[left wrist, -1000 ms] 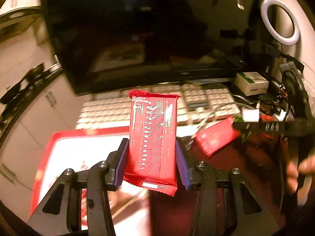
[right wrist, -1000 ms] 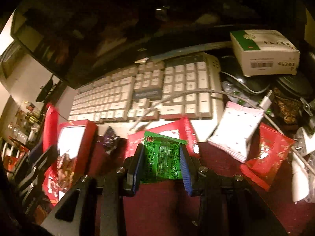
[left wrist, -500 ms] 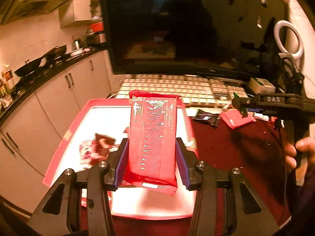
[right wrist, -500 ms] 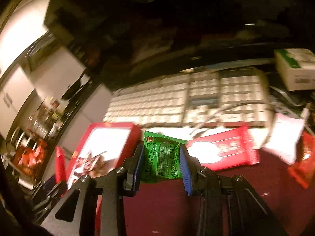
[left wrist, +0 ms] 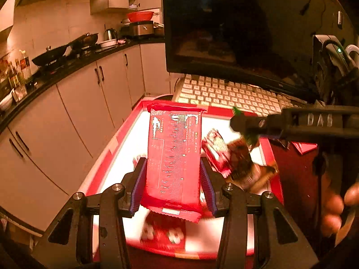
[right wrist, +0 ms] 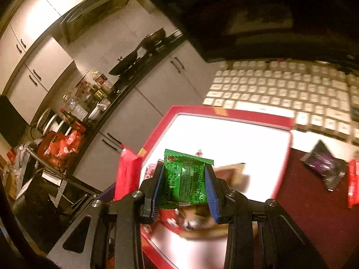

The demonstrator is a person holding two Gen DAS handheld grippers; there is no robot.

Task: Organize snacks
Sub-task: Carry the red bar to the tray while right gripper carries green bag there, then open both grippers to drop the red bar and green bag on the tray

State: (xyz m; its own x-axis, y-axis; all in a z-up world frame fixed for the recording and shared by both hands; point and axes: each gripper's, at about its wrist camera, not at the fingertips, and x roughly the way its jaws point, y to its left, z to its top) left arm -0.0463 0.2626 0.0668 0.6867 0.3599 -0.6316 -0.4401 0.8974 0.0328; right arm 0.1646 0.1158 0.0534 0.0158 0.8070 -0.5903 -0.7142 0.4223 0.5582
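My left gripper (left wrist: 172, 177) is clamped on the red snack packet (left wrist: 174, 157); both pads press its long edges, and its long axis runs forward along the fingers, the top seal pointing away from me; the packet stands above the red-rimmed tray (left wrist: 125, 132), whose white floor lies directly below and ahead of the fingers; my right gripper (right wrist: 185, 186) is closed on the green snack packet (right wrist: 185, 179), gripped by its two sides, its long axis likewise in line with the fingers; this packet hangs over the near part of the same tray (right wrist: 224, 113), above several blurred wrappers lying in it; both loads are therefore over the tray, not beside it; judged next step: lower and release, the left one towards the tray's middle, the right one nearer its front; seen from the left wrist, the right gripper (left wrist: 244, 127) reaches in from the right side, level and crosswise, close to the red packet; a dark wrapper (right wrist: 323, 163) remains on the desk outside the tray, beside the keyboard (right wrist: 280, 89).
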